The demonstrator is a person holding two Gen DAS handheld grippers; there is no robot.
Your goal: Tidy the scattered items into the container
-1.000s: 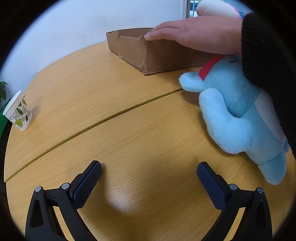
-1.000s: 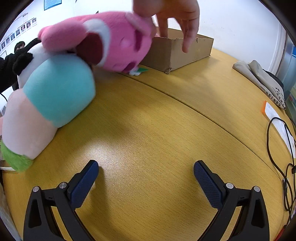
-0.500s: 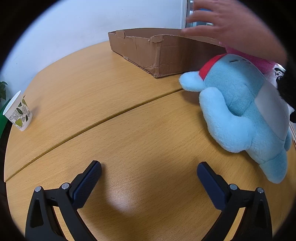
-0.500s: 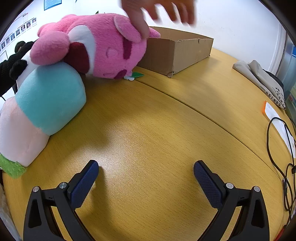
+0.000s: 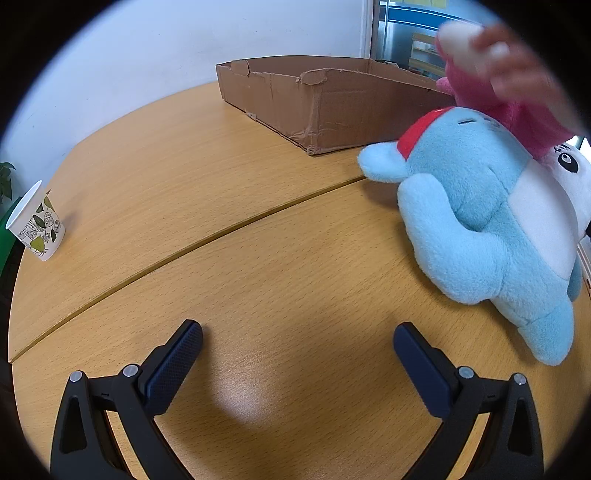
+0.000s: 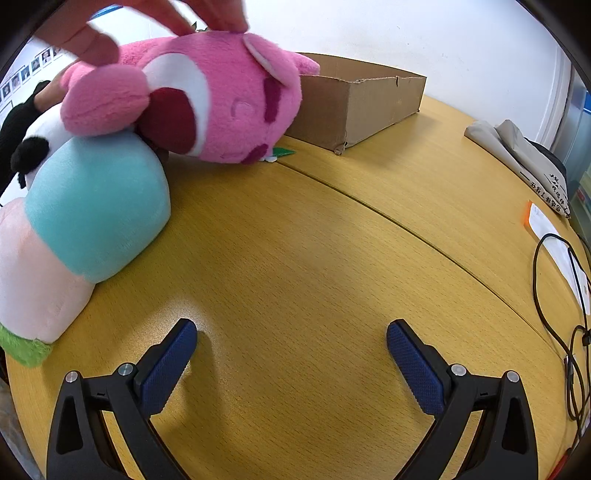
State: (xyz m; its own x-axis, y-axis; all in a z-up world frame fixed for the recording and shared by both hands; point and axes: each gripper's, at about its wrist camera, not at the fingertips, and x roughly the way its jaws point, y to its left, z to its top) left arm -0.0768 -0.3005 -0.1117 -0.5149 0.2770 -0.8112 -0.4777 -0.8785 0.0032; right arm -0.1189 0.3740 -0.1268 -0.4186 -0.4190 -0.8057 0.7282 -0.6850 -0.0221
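A shallow brown cardboard box [image 5: 332,99] stands at the back of the wooden table; it also shows in the right wrist view [image 6: 362,99]. A light blue plush [image 5: 487,229] lies at the right of the left wrist view. A pink plush [image 6: 207,96] lies on top of a teal, pink and white plush [image 6: 85,221] at the left of the right wrist view, with a bare hand [image 6: 147,18] touching it. A panda plush [image 6: 33,147] is partly hidden behind them. My left gripper [image 5: 297,345] and right gripper [image 6: 291,339] are open and empty above bare table.
A paper cup [image 5: 35,223] with a leaf print stands at the far left table edge. Folded grey cloth [image 6: 524,158], papers [image 6: 557,243] and a black cable [image 6: 569,332] lie along the right edge. A seam [image 5: 184,251] crosses the tabletop.
The bare hand has left the box rim and moved onto the pink plush, shifting it on the pile. Both grippers have stayed in place, open.
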